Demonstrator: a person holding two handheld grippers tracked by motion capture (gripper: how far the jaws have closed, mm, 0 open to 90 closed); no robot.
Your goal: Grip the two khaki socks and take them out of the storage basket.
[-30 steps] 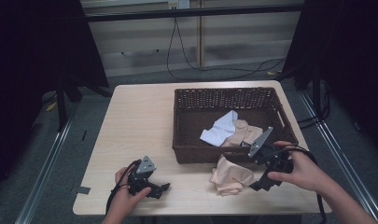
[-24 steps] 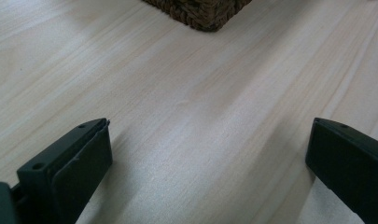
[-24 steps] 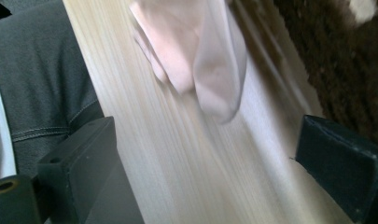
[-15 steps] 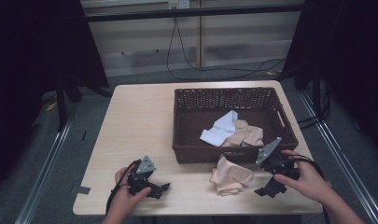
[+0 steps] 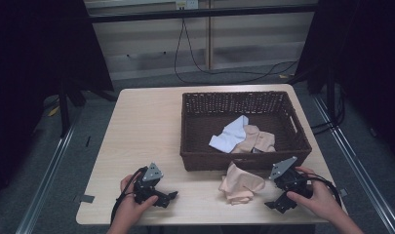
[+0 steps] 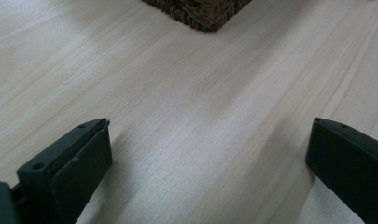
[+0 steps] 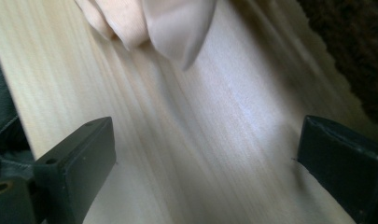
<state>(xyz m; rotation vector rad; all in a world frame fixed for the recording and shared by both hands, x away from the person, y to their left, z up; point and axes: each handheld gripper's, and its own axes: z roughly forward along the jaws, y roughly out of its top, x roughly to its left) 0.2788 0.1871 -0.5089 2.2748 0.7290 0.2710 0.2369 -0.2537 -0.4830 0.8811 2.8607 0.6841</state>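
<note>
Wicker basket [image 5: 244,100] holds seemingly two cloths; third [image 5: 240,183] outside; both hand-held grippers gape empty.

The table [image 5: 146,122] lay bare across its whole left half, giving open passage from the left gripper [image 5: 168,197] up to the far edge. The wicker basket [image 5: 192,126] walled off the right half, its near wall standing close to the table's front edge. In that narrow front strip the peach cloth [image 5: 240,183] lay crumpled just beside the right gripper [image 5: 274,204], blocking the way leftward.
</note>
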